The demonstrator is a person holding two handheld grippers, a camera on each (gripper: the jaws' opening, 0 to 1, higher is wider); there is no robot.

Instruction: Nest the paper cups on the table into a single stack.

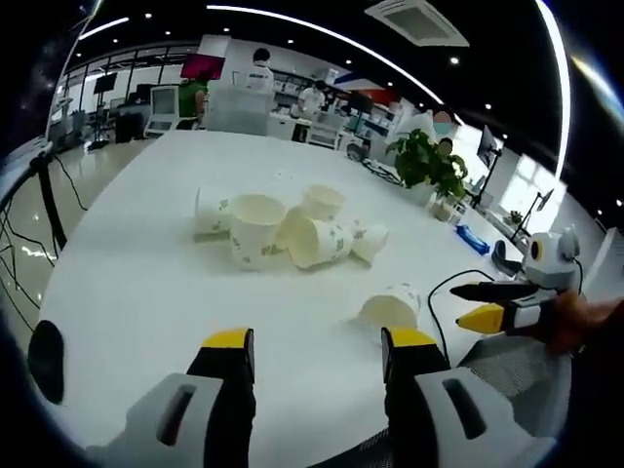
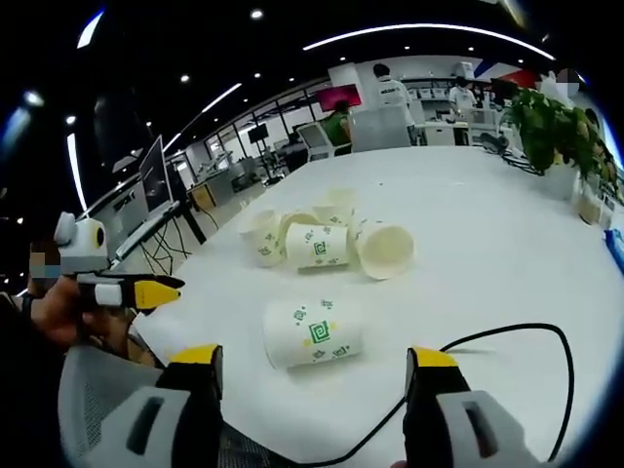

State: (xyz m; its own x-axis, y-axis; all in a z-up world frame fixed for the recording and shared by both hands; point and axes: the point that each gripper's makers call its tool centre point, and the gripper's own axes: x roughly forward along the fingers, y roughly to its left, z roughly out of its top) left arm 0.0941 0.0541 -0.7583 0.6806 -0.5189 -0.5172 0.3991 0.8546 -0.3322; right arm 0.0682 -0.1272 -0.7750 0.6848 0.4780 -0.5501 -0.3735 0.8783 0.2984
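Note:
Several white paper cups with green print lie and stand in a loose cluster [image 1: 283, 229] near the middle of the white table [image 1: 146, 283]; one upright cup [image 1: 255, 229] faces me with its mouth open. A single cup [image 1: 390, 307] lies on its side, closer, ahead of my left gripper [image 1: 319, 346], which is open and holds nothing. In the right gripper view the same lone cup [image 2: 312, 333] lies just ahead of my right gripper [image 2: 317, 361], open and wide, with the cluster [image 2: 322, 239] beyond it. Neither gripper touches a cup.
A black cable [image 2: 507, 361] loops over the table's near edge. A potted plant [image 1: 429, 161] and small items stand at the far right edge. The other gripper [image 1: 507, 307], held in a hand, enters from the side. People and desks are far behind.

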